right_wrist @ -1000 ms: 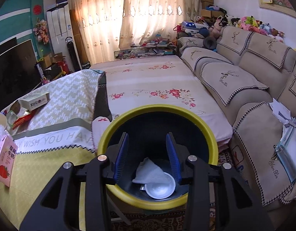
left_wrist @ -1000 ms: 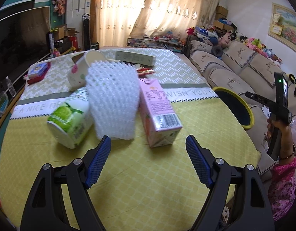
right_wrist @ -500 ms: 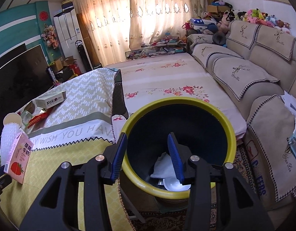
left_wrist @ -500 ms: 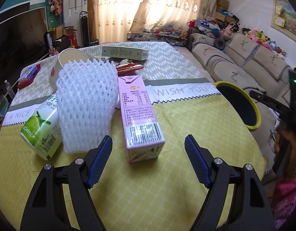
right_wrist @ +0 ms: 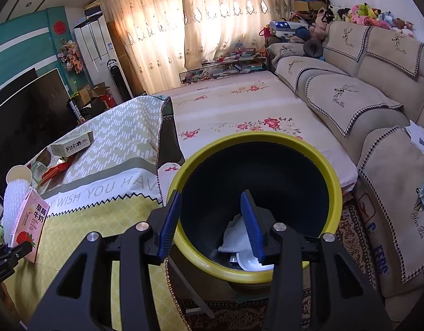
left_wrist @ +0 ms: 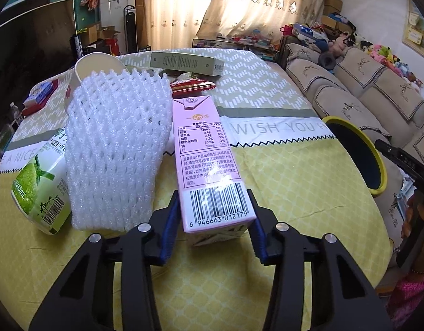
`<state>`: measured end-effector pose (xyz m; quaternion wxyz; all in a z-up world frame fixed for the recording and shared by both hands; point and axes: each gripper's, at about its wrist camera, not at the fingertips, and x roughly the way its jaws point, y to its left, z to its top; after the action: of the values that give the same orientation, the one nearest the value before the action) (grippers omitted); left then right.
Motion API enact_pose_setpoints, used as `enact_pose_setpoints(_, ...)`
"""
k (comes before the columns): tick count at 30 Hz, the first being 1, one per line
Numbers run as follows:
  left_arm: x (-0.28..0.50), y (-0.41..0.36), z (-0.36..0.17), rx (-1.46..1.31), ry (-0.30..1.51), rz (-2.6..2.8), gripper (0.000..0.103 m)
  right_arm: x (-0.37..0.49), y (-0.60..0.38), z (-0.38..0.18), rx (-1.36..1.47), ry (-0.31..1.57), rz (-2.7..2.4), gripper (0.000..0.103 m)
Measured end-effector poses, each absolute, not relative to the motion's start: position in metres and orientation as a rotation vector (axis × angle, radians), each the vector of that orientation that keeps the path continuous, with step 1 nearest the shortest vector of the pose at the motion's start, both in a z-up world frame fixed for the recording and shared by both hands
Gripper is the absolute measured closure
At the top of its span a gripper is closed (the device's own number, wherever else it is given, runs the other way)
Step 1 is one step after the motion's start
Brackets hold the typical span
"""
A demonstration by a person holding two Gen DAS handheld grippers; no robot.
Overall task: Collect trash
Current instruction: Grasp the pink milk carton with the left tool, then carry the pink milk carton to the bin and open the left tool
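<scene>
A pink milk carton [left_wrist: 209, 162] lies on the yellow tablecloth, its barcode end between the pads of my left gripper [left_wrist: 212, 223], which is shut on it. A white foam net sleeve [left_wrist: 115, 151] touches its left side, with a green drink can [left_wrist: 39, 190] further left. The carton also shows in the right wrist view [right_wrist: 27, 218]. My right gripper [right_wrist: 210, 226] is open and empty above the near rim of the yellow-rimmed bin [right_wrist: 256, 274]. White paper [right_wrist: 235, 237] and a white lid lie inside the bin.
A paper cup [left_wrist: 93, 63], a red wrapper [left_wrist: 192, 85] and a long green box [left_wrist: 187, 62] lie further back on the table. The bin [left_wrist: 355, 154] stands off the table's right edge by the sofa [right_wrist: 377, 110].
My left gripper moved forward onto the pink carton and closed on its near end. My right gripper drew back and left from over the bin, still open.
</scene>
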<state>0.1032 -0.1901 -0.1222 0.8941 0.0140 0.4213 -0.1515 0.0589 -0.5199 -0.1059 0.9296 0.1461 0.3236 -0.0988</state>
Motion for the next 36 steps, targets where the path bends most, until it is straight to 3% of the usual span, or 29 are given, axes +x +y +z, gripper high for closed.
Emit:
enact_pose_setpoints(20, 0.062, -0.169, -0.049, 0.048, 0.643, -0.392, 0.063, 0.054, -0.517, -0.099, 0.306, 0.647, -0.189, 0.060)
enact_pose_setpoints(36, 0.068, -0.219, -0.003, 0.122, 0.540, -0.501, 0.063, 0.040, -0.535, -0.089, 0.327, 0.612, -0.216, 0.060)
